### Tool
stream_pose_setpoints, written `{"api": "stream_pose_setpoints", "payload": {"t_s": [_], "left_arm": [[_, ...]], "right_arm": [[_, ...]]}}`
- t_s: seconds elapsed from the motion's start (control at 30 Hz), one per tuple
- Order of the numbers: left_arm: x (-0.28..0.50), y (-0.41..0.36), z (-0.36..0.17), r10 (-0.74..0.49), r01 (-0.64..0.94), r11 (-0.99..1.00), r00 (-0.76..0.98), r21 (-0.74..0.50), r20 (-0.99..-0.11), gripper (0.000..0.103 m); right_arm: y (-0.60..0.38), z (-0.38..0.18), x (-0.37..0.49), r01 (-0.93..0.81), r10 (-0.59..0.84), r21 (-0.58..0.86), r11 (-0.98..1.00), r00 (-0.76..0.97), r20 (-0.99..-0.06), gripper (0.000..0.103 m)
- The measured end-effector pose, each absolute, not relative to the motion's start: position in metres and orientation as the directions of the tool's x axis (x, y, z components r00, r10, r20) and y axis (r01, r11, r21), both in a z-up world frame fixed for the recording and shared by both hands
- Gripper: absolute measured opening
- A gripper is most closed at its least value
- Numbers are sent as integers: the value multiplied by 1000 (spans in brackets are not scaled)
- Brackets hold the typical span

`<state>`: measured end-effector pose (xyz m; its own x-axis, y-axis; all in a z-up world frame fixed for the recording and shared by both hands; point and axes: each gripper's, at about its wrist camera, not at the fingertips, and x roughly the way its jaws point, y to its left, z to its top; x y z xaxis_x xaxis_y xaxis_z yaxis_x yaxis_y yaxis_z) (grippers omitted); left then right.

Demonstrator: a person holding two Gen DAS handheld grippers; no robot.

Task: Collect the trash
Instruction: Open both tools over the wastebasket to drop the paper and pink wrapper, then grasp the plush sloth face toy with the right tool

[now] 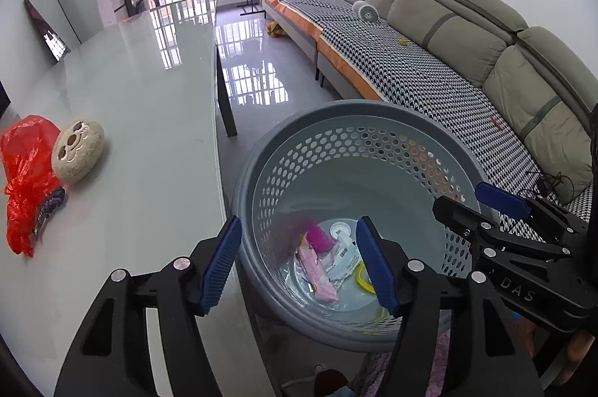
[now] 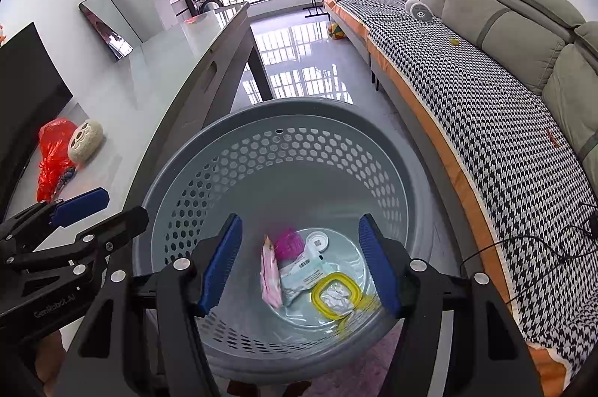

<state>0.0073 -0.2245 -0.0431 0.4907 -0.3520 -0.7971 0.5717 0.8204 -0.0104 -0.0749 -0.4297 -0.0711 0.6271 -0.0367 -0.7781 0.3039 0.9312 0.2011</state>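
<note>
Two sets of tongs hang over the same grey bin, both with their blue pads spread apart and nothing between them. The left tongs (image 1: 299, 262) point down past the bin's near-left rim, with one pad over the bench edge and the other over the bin's inside. The right tongs (image 2: 301, 262) sit squarely above the bin's mouth; in the left wrist view they show as a black frame with a blue pad at the right edge of the bin (image 1: 497, 206).

The bin (image 2: 276, 120) is a round grey plastic basket with a solid rim and a wall pierced by hexagonal holes. It stands on the floor between the bench and the sofa. The trash lies at its bottom: a pale pink wrapper (image 2: 271, 279), a magenta piece (image 2: 288, 242), a white round lid (image 2: 317, 241), a white packet with a barcode (image 2: 302, 272) and a yellow ring-shaped frame (image 2: 336, 296) with crumpled clear film inside it. These pieces lie touching or overlapping one another.

On the glossy grey bench (image 1: 149, 90), well apart from the bin, a red plastic bag (image 1: 28, 173) lies beside a beige round plush face (image 1: 76, 150), the two touching. A long sofa (image 1: 429, 61) with a houndstooth cover runs along the far side of the bin.
</note>
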Motion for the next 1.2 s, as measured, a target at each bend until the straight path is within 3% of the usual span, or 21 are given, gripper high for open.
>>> {"api": "stream_pose_setpoints", "payload": {"t_s": [0.27,0.33,0.8,1.2], "left_arm": [[4,-213,-34,-357,554,833,524,-9,-774,85],[4,-210,-32,-354,542,840,532,-12,-769,96],[4,-165,-10,-317,456,890,615,-2,-722,97],[20,-86,8,-216,294,956,682,-8,-699,97]], "right_arm": [[-427,-68,-81,304,-37,208,930,639,-768,68],[-426,-67,-82,302,-37,207,931,641,-767,68],[-398,-48,-85,234,-10,215,948,696,-718,77],[-333,-23,-46,93,73,195,976,709,-701,81]]}}
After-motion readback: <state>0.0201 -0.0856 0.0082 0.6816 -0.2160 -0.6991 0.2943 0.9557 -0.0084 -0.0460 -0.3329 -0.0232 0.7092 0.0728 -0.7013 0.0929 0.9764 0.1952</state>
